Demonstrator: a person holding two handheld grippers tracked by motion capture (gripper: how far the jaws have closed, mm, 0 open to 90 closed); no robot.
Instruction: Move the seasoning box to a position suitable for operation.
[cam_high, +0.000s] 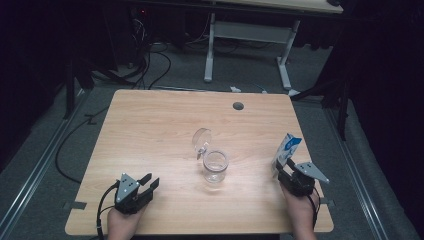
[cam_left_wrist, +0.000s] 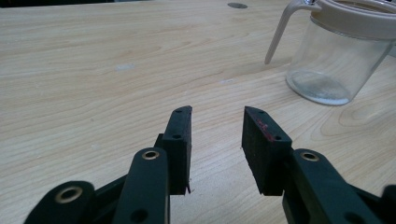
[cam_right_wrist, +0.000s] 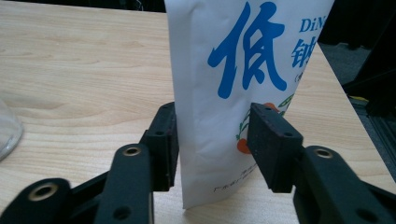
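Note:
A white pouch (cam_high: 288, 149) with blue print stands near the table's right edge. My right gripper (cam_high: 289, 174) holds its lower part. In the right gripper view the pouch (cam_right_wrist: 210, 65) sits between the two black jaws of that gripper (cam_right_wrist: 212, 109), and both pads press on it. A clear jar (cam_high: 215, 166) stands at the table's middle with its round lid (cam_high: 202, 139) flipped up. My left gripper (cam_high: 148, 183) rests at the front left, open and empty. In the left gripper view its jaws (cam_left_wrist: 217, 116) point across bare wood, and the jar (cam_left_wrist: 327, 60) is farther off to the right.
The wooden table (cam_high: 150, 125) has a round cable hole (cam_high: 238, 106) near its far edge. Beyond it, on the floor, stand a white desk frame (cam_high: 247, 35) and dark cables (cam_high: 150, 65). The pouch stands close to the right table edge.

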